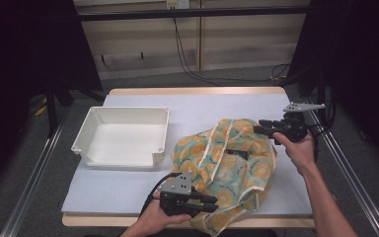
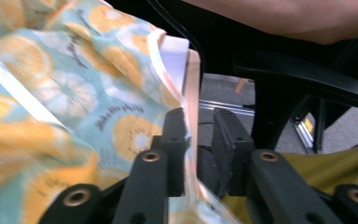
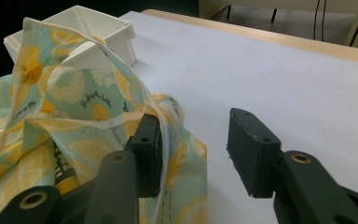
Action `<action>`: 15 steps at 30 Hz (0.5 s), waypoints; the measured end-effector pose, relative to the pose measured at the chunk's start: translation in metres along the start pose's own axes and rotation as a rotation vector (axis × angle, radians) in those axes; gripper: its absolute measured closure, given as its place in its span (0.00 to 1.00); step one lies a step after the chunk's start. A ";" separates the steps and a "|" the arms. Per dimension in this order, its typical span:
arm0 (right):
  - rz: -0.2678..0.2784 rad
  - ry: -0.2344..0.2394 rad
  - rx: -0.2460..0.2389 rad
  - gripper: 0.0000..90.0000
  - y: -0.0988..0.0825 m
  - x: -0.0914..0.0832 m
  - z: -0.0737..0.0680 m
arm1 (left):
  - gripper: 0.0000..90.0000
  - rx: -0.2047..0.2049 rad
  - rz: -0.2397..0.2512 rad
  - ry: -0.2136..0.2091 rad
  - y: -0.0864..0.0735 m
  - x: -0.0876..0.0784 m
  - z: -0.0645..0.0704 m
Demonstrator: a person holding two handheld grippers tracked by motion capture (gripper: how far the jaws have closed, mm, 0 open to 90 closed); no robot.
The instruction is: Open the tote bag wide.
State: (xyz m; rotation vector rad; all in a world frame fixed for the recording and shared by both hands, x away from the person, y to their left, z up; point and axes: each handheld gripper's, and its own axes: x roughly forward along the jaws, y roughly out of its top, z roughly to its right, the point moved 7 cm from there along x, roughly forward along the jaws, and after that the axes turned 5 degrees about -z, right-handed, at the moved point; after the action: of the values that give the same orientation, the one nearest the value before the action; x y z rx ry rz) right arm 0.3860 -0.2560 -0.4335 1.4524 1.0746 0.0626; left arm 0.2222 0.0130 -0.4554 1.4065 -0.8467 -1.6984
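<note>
A crumpled cloth (image 1: 227, 163) printed with orange slices on pale blue lies at the table's front right and hangs over the front edge. My left gripper (image 1: 212, 203) sits at the cloth's near left side. In the left gripper view its jaws (image 2: 199, 126) stand slightly apart, open, with the cloth's (image 2: 74, 93) white hem running between them. My right gripper (image 1: 257, 126) is at the cloth's far right corner. Its jaws (image 3: 193, 135) are wide open, and the cloth (image 3: 74, 93) drapes against the left one. Something dark (image 3: 63, 175) shows inside the folds.
An empty white tray (image 1: 123, 109) stands on the left of the white-topped table (image 1: 202, 106), close to the cloth; its corner (image 3: 98, 28) rises behind the cloth. A black chair armrest (image 2: 303, 79) is beyond the table's front edge. Metal rails run along both sides.
</note>
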 end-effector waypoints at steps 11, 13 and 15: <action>0.048 0.016 -0.026 0.61 -0.007 -0.042 -0.020 | 0.84 -0.020 0.030 0.048 0.013 0.001 -0.020; 0.055 0.021 -0.033 0.62 -0.007 -0.045 -0.023 | 0.84 -0.018 0.032 0.052 0.015 0.001 -0.022; 0.075 0.056 -0.054 0.69 -0.008 -0.053 -0.038 | 0.82 -0.035 0.009 0.076 0.018 0.006 -0.035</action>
State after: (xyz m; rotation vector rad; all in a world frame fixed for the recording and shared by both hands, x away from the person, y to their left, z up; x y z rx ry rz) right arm 0.3285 -0.2616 -0.4024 1.4490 1.0559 0.1851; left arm 0.2588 -0.0018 -0.4484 1.4329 -0.7766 -1.6349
